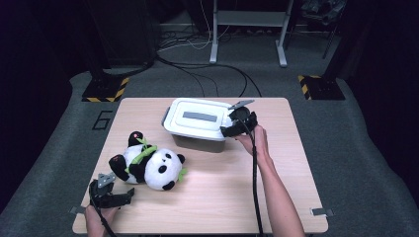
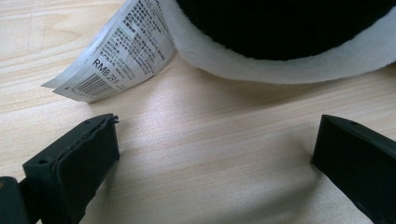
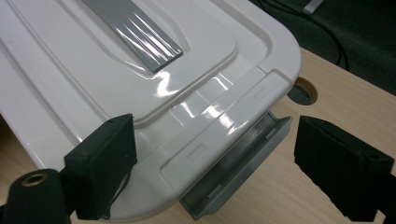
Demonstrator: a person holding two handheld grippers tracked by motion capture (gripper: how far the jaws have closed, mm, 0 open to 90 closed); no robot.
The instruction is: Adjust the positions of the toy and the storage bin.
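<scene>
From the high view I see the whole bench (image 1: 207, 207): a white storage box (image 1: 197, 123) sits toward the far side, and a plush panda (image 1: 148, 165) lies on its side nearer to me, left of centre. My right gripper (image 1: 240, 123) is at the box's right end, the hand (image 1: 257, 140) just behind it. My left gripper (image 1: 111, 195) rests low near the bench's front left corner, just beside the panda.

The right gripper view gives me what the high view cannot: the box lid (image 3: 130, 70) is glossy white with a grey strip (image 3: 135, 32) set in its raised centre panel, and a grey latch (image 3: 238, 163) at the end stands swung out from the lid's edge. The right fingers (image 3: 100, 168) stand wide, one over the lid's rim and the other over bare wood beyond the latch, pressing on nothing. A round hole (image 3: 306, 91) in the bench shows just past the box corner.

The left gripper view brings the panda close: black fur (image 2: 285, 23) edged with white plush, and a printed paper tag (image 2: 121, 51) with a barcode lying on the wood. The left fingers (image 2: 74, 163) are wide apart with only bare bench between them.
</scene>
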